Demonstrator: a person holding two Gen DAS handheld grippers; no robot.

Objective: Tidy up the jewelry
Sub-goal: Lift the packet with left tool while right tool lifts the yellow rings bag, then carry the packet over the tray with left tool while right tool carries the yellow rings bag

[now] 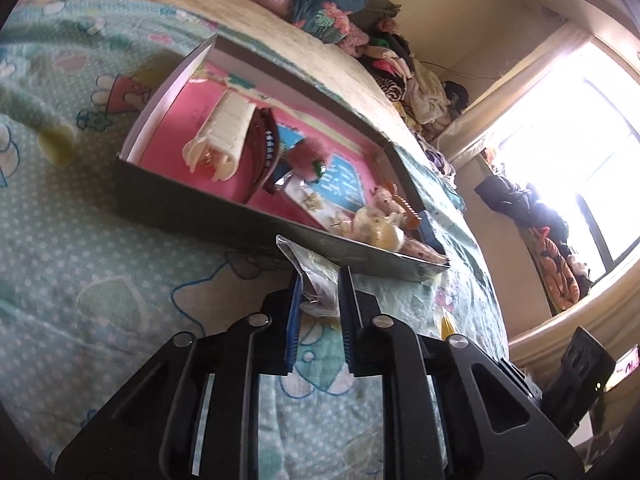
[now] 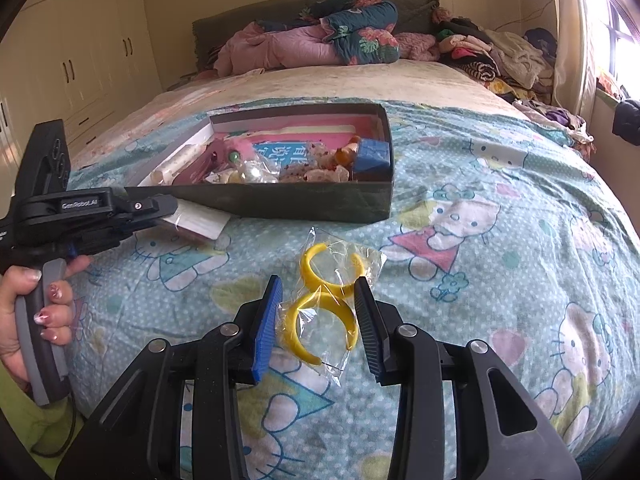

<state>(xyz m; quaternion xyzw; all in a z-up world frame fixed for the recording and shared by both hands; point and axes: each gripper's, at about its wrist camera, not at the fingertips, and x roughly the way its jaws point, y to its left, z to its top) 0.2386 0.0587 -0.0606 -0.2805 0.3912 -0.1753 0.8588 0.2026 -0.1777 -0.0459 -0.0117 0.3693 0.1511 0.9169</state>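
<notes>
Yellow plastic bangles (image 2: 326, 308), sealed in a clear crinkled bag, lie on a bed (image 2: 500, 240) covered with a pale blue cartoon-cat quilt. The right gripper (image 2: 318, 300) hangs just above them, its fingers apart and straddling the bag, not yet closed on it. To the left, the left gripper (image 1: 318, 280) has its fingers clamped on a small clear packet (image 1: 316, 276) with a white card, held close to the near wall of a dark green box (image 2: 304, 200). Inside the box, on a pink lining, sit a cream hair claw (image 1: 220, 140), a blue block (image 2: 372, 156) and other small trinkets. Sorting seems midway: one packet looks ready to go over the wall into the box, while the bangles await pickup. Next, the right fingers would need to close squarely on the slippery bag.
</notes>
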